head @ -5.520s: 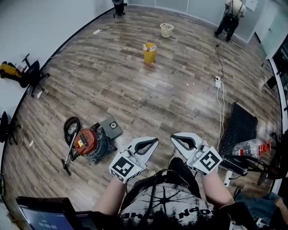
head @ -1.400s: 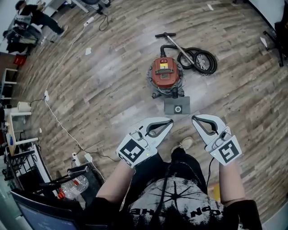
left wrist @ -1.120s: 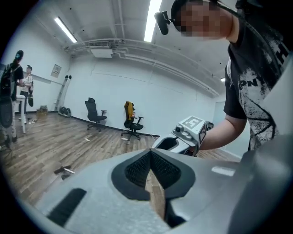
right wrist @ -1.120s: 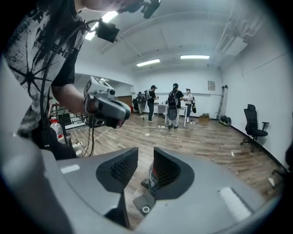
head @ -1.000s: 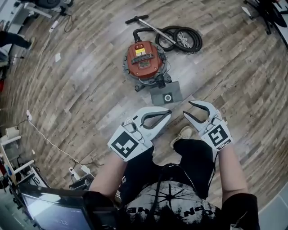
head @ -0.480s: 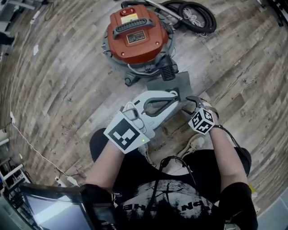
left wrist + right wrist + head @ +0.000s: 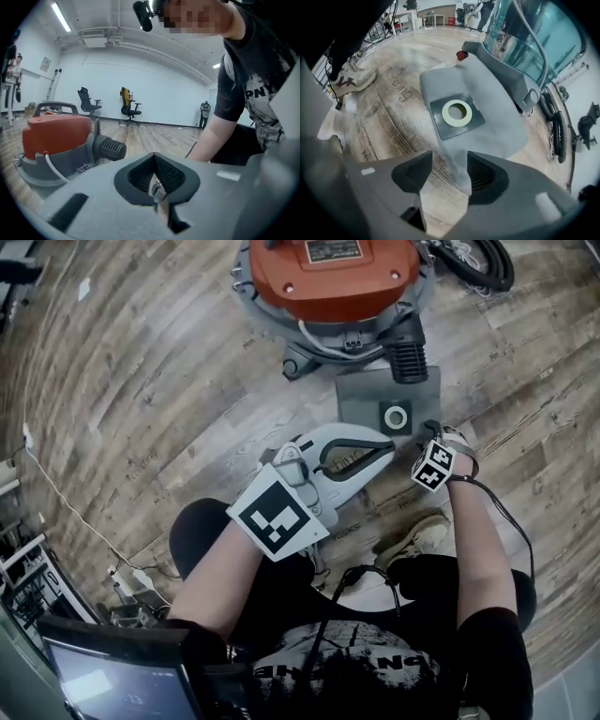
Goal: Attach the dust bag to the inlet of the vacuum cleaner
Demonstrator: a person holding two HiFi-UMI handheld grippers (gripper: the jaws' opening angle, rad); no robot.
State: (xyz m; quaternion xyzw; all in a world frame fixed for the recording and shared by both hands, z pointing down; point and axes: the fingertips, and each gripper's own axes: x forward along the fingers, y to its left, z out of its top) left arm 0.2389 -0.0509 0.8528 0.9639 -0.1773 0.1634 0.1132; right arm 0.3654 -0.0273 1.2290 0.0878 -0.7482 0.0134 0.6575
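Note:
The red vacuum cleaner [image 7: 333, 268] stands on the wood floor, its black ribbed inlet [image 7: 406, 357] facing me. In front of it the grey dust bag [image 7: 366, 399] lies flat with its ring collar [image 7: 396, 416] up. My right gripper [image 7: 431, 432] points straight down at the bag's near right corner. In the right gripper view the bag [image 7: 487, 122] and collar [image 7: 457, 112] fill the middle. The right gripper [image 7: 449, 173] has its jaws apart and closing, the bag's corner between them, untouched by the pads. My left gripper [image 7: 386, 444] is shut and empty. The left gripper [image 7: 154, 180] looks level past the vacuum [image 7: 56, 133] and inlet [image 7: 110, 147].
The coiled hose [image 7: 478, 259] lies to the right behind the vacuum. My shoe [image 7: 417, 535] is just behind the right gripper. A cable and power strip [image 7: 122, 577] run along the left. Office chairs [image 7: 89, 98] stand by the far wall.
Both grippers have come down close to the floor and the vacuum looms larger. The right gripper tipped to point downward over the bag's corner, with its jaws wider than a second ago.

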